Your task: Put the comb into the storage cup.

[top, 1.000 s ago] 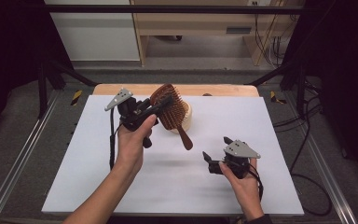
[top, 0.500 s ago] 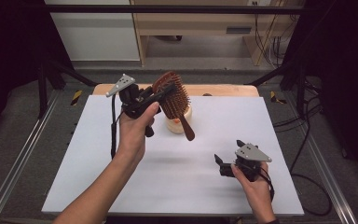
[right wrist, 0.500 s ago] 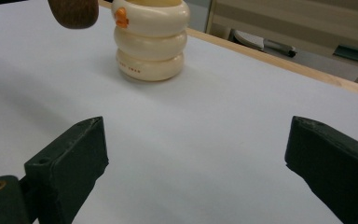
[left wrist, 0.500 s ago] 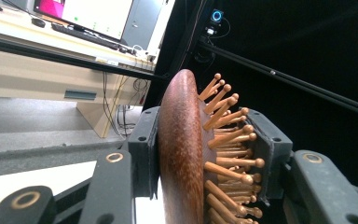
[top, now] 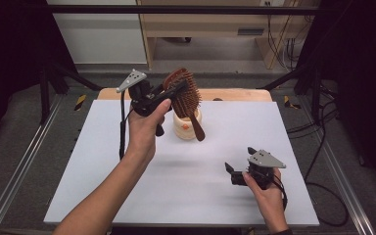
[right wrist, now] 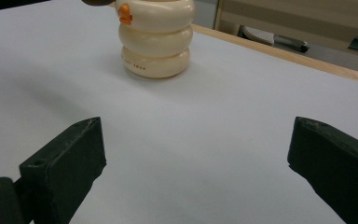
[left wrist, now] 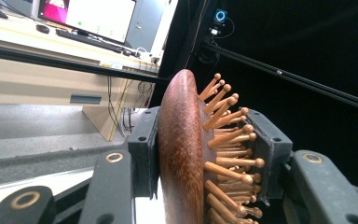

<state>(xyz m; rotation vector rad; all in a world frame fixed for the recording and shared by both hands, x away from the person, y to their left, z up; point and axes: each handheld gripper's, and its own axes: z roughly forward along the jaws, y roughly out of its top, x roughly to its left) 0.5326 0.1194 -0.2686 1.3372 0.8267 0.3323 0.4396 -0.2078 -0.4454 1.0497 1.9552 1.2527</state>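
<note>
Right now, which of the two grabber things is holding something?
The left gripper, raised above the table: its jaws pinch the head of the wooden hairbrush. The right gripper sits low with its jaws wide open and empty.

My left jaws clamp the head of a brown wooden paddle hairbrush [top: 186, 98], raised above the far-centre table, handle slanting down over the cream ribbed jar [top: 186, 126].
</note>
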